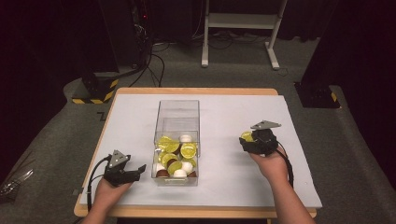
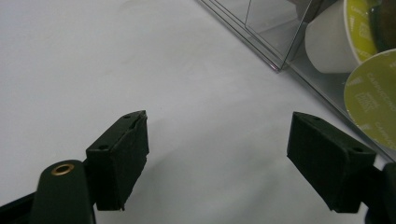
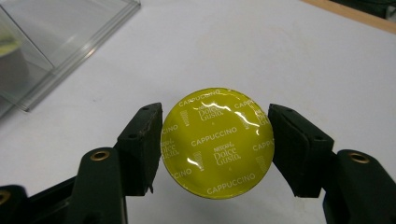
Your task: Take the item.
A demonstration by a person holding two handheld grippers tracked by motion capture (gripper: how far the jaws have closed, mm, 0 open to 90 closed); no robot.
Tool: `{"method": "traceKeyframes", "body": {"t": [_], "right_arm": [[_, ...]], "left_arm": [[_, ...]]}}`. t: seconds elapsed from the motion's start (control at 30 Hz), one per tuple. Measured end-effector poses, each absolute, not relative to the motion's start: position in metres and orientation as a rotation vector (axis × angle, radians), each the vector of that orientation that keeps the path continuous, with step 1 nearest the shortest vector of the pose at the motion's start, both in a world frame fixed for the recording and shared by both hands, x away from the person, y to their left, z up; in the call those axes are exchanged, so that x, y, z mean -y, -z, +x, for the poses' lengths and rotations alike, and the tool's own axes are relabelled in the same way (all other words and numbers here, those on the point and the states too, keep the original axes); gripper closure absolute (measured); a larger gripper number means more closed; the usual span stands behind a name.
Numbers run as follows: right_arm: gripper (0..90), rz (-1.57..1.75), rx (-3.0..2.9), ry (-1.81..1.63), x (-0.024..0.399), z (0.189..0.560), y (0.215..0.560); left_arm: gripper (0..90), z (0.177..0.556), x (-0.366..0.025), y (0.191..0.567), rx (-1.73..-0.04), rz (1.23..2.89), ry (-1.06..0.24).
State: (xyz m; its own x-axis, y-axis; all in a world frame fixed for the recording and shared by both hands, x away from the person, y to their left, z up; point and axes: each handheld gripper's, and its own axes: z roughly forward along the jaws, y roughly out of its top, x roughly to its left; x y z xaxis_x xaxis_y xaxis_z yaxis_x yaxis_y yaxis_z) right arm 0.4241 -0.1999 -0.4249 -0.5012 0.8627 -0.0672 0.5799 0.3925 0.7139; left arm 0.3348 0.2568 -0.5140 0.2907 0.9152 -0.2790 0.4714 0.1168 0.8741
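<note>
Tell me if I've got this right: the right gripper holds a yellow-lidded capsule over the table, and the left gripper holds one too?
Not quite. The right gripper does grip the capsule, but the left gripper is open with nothing between its jaws, as the left gripper view shows.

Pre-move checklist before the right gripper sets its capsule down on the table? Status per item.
1. Grip: right gripper has both pads against the yellow-lidded capsule, ok.
2. Capsule pose: foil lid faces the camera, sits centred between the jaws, ok.
3. Drop spot: bare white table lies beyond the capsule, ok.
4. Distance from the clear box: the gripper holds well to its right in the high view, ok.
5. Left gripper: open, nothing between the jaws, parked beside the box's near left corner, ok.
6. Height above the table: cannot tell.
</note>
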Motion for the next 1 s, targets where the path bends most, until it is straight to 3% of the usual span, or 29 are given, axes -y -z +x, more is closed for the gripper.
{"method": "traceKeyframes", "body": {"t": [0.47,1.0], "right_arm": [[38.1,1.314,-2.254,-0.808,0.208,0.429,0.464],[37.8,1.351,-2.243,-0.786,0.21,0.429,0.47]], "left_arm": [[20.9,0.335,-0.257,0.514,-1.338,1.497,-0.536],[20.9,0.333,-0.259,0.513,-1.324,1.509,-0.522]]}}
